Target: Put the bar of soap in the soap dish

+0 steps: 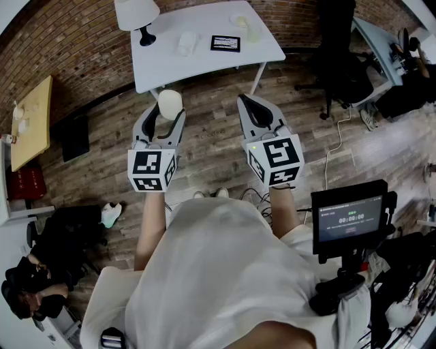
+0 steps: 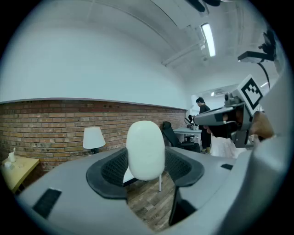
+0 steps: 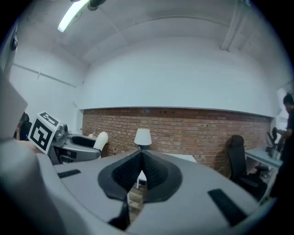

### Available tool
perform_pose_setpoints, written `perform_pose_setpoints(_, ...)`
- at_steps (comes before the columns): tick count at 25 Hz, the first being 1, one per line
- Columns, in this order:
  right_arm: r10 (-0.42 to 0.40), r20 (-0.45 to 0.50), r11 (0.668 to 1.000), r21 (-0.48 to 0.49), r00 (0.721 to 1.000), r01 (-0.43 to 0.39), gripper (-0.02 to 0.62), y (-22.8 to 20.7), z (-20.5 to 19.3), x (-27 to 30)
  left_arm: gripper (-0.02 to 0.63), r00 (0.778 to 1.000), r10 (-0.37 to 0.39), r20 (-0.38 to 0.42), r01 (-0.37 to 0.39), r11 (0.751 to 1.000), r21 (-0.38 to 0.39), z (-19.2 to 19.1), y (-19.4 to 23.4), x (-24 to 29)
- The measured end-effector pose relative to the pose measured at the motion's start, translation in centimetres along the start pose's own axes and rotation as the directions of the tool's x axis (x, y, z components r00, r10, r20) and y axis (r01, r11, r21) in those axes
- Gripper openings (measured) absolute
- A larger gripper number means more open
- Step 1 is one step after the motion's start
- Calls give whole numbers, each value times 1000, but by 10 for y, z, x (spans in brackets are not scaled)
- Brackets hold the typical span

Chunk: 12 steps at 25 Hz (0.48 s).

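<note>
A white oval bar of soap (image 1: pixel 169 103) stands upright between the jaws of my left gripper (image 1: pixel 168 112), which is shut on it and held over the wooden floor. In the left gripper view the soap (image 2: pixel 145 149) fills the gap between the black pads (image 2: pixel 112 167). My right gripper (image 1: pixel 248 103) hovers beside it at about the same height, shut and with nothing in it; its pad tips meet in the right gripper view (image 3: pixel 141 158). Ahead, on the white table (image 1: pixel 204 65), lies a pale dish-like thing (image 1: pixel 248 28) at the far right.
The table also bears a white lamp (image 1: pixel 138 15), a small white object (image 1: pixel 187 43) and a black-framed card (image 1: pixel 225 43). A black office chair (image 1: pixel 340 61) stands to the right and a yellow side table (image 1: pixel 30 119) to the left. A monitor on a stand (image 1: pixel 351 218) is near my right side.
</note>
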State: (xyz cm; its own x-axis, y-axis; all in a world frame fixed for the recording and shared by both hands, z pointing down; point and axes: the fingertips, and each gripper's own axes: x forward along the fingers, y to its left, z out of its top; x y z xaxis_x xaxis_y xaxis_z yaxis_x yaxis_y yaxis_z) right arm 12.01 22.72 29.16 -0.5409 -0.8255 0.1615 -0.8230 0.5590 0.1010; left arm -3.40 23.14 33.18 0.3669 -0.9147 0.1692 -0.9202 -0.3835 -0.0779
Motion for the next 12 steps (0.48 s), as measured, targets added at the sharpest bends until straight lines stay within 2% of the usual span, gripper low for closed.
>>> perform_pose_setpoints(8,19,73,1000,2,997,-19,4,11,13,0,256,1000,-5,24,4,1000,10,7,-2,-4)
perform_pose_setpoints(10,63,96,998,4,993,-64,3,16,15,-1,256,999,0,32,0,1000,8,9,-5,-5)
perform_pose_setpoints(12,139,131,989,36,982,-145,4,23,19,-4,256,999,1,39,-2,1000,8,10,-8,-6)
